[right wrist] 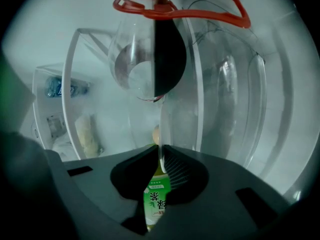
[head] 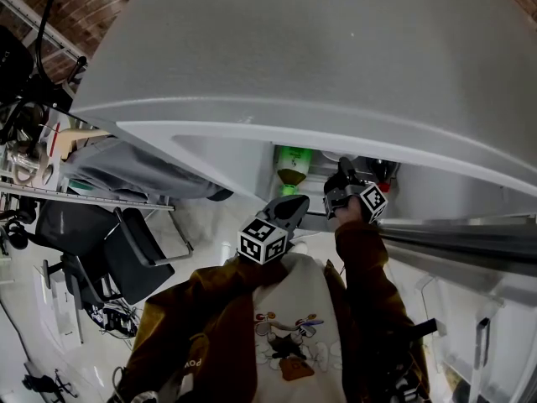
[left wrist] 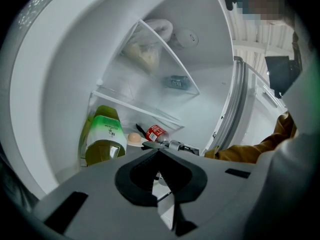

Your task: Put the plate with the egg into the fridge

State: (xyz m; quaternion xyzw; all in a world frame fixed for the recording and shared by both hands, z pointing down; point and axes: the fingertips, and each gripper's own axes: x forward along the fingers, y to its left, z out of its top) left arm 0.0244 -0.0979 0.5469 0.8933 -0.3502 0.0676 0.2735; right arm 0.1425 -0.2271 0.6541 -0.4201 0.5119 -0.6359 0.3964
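Inside the open fridge, an egg (left wrist: 134,137) lies on a small white plate (left wrist: 133,143) on the lower shelf. It sits between a green tea bottle (left wrist: 103,139) and a red-labelled cola bottle (left wrist: 156,132). My right gripper (right wrist: 161,148) is turned on its side and shut on the plate's thin rim (right wrist: 160,160); the egg (right wrist: 156,134) shows just past the jaws. My left gripper (left wrist: 159,151) hangs back outside the shelf, shut and empty. The head view shows both grippers, left (head: 289,212) and right (head: 340,187), at the fridge opening.
The grey fridge door (head: 294,57) stands open over my head. Clear shelves (left wrist: 165,69) above hold bagged food. The cola bottle (right wrist: 150,59) stands close in front of the right gripper, and the tea bottle (right wrist: 157,199) is beside it. An office chair (head: 126,250) stands on the floor to the left.
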